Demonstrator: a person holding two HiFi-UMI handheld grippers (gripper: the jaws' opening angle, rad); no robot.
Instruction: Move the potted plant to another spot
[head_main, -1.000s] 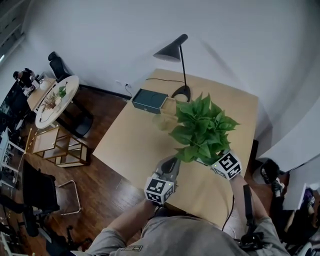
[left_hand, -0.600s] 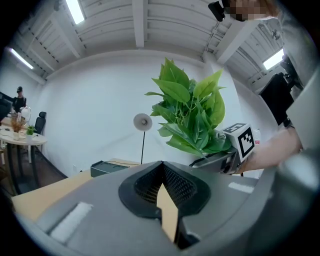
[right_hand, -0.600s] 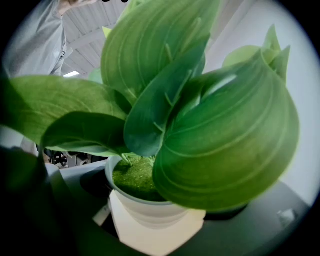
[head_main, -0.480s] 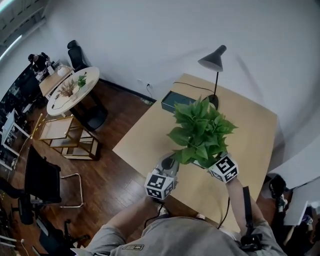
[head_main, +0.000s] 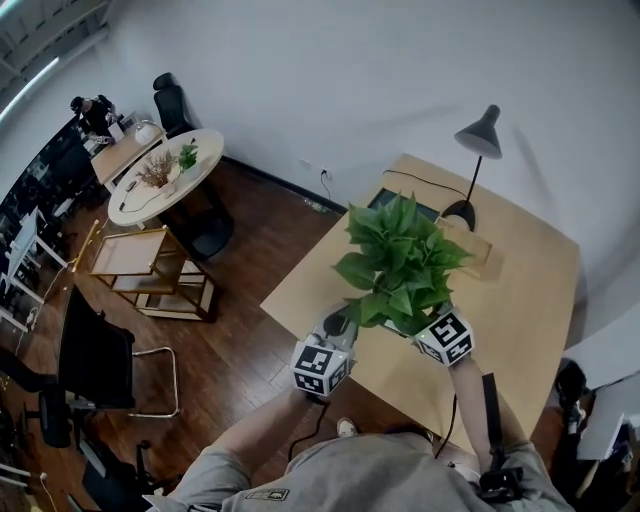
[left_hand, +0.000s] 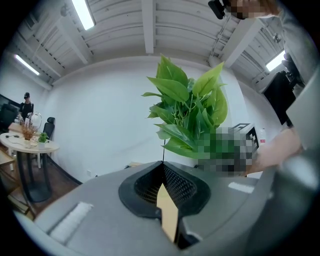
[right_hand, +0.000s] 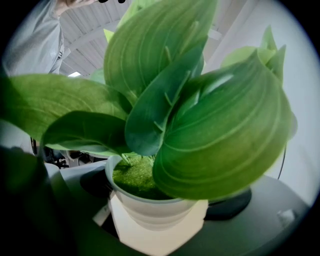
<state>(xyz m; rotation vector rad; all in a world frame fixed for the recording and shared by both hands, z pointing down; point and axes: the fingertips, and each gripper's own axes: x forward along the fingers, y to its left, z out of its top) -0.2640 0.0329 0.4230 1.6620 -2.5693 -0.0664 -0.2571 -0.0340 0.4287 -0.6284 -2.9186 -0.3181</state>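
The potted plant (head_main: 400, 265) has broad green leaves and a small white pot (right_hand: 150, 210). My right gripper (right_hand: 155, 202) is shut on the pot, one jaw on each side, and holds it upright. In the head view the leaves hide the right gripper's jaws; only its marker cube (head_main: 445, 337) shows. The plant hangs over the left part of the wooden table (head_main: 520, 300). My left gripper (left_hand: 162, 167) is shut with nothing in it, just left of the plant (left_hand: 187, 112), which rises beyond its jaws. Its marker cube (head_main: 320, 368) is near my body.
A black desk lamp (head_main: 478, 135) stands at the table's far side, with a dark box (head_main: 400, 205) partly behind the leaves. To the left, on the wood floor, are a round white table (head_main: 160, 180), a low shelf cart (head_main: 150, 270) and a black chair (head_main: 95, 365).
The plant, held in my right gripper, has moved left away from the lamp and box. The table has slid rightward in the head view. The left gripper stayed shut beside it.
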